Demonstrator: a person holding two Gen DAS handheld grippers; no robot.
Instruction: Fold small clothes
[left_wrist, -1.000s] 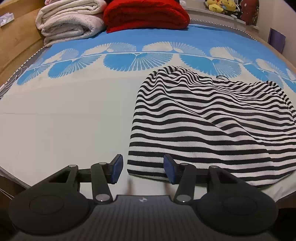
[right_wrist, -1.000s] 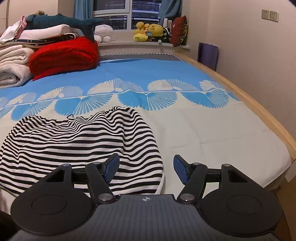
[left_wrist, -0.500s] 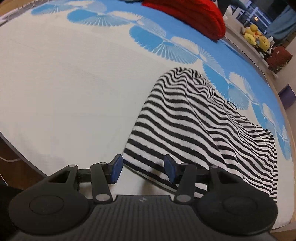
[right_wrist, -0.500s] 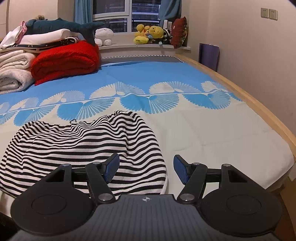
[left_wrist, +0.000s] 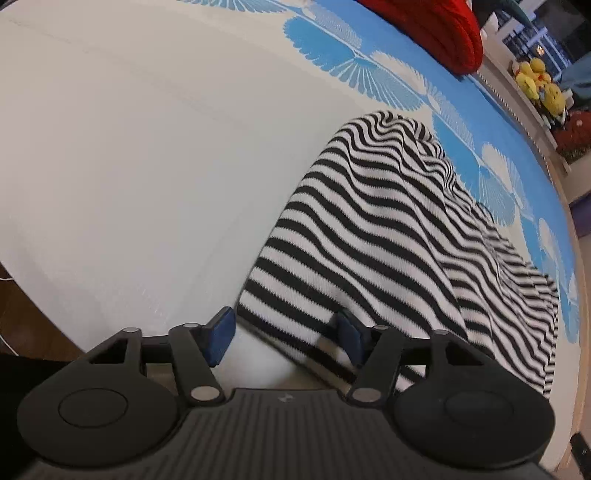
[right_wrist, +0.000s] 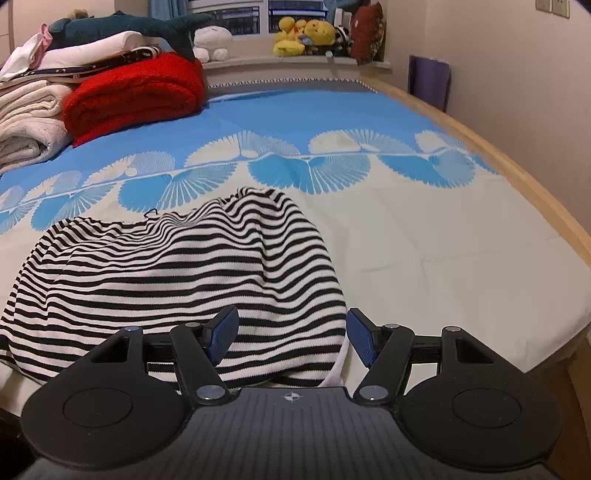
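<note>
I see the striped garment lying rumpled on the bed, on the pale part of the cover just short of the blue fan-patterned band, close to the bed's near edge. Everything else I place from that garment.

My left tool sits at the garment's near left corner with its jaws spread wide. The left blue pad hangs over bare sheet just beside the hem, and the right blue pad is partly tucked against the striped cloth, so the corner lies between the two. Nothing is pinched; whether the right pad presses the fabric or only overlaps it, I cannot tell.

My right tool is at the garment's near right corner, jaws likewise wide. Its left pad is over the stripes and its right pad is just past the garment's white-edged hem, over plain sheet.

Beyond the garment, toward the head of the bed, a folded red blanket rests beside a stack of cream towels. Farther back still, yellow plush toys sit on the window ledge, and a wooden bed rail runs along the garment's right side, well apart from it.
</note>
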